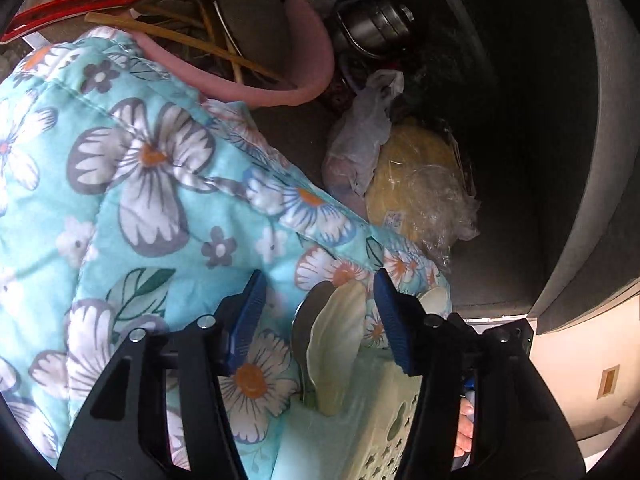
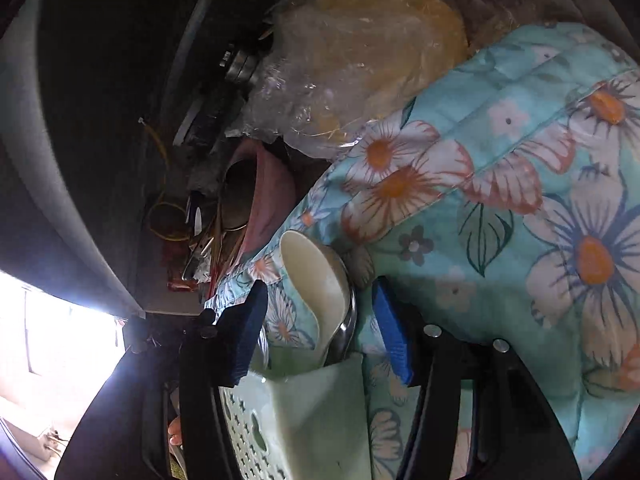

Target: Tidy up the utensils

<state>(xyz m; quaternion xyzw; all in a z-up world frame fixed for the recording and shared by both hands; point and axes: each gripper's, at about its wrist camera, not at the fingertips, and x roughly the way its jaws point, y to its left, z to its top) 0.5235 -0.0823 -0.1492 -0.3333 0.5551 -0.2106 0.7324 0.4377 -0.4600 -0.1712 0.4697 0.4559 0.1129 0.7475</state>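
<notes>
Utensils stand in a pale green perforated caddy (image 1: 384, 436) at the bottom centre of both views: 2 cream plastic spoons (image 1: 336, 344) and 1 metal spoon (image 1: 310, 312) are visible in the left view, bowls upward, probably so that handles stay down in the holder. More utensils, several wooden sticks (image 1: 188, 36) and 1 red-handled tool (image 1: 76, 8), lie in a pink bowl (image 1: 308, 56) at the upper left of the left view, apparently still unsorted.

The left tongs (image 1: 318, 320) are spread wide, straddling the spoon bowls without touching them. The right tongs (image 2: 320, 320) are likewise wide apart, 1 cream spoon (image 2: 316, 276) rising between the blue pads (image 2: 390, 336); neither holds anything.

A quilted floral cloth (image 1: 132, 184) drapes just beside the caddy, crowding it. Behind sit 2 plastic-wrapped bundles, 1 yellow (image 1: 416, 184) and 1 whitish (image 1: 360, 140).
</notes>
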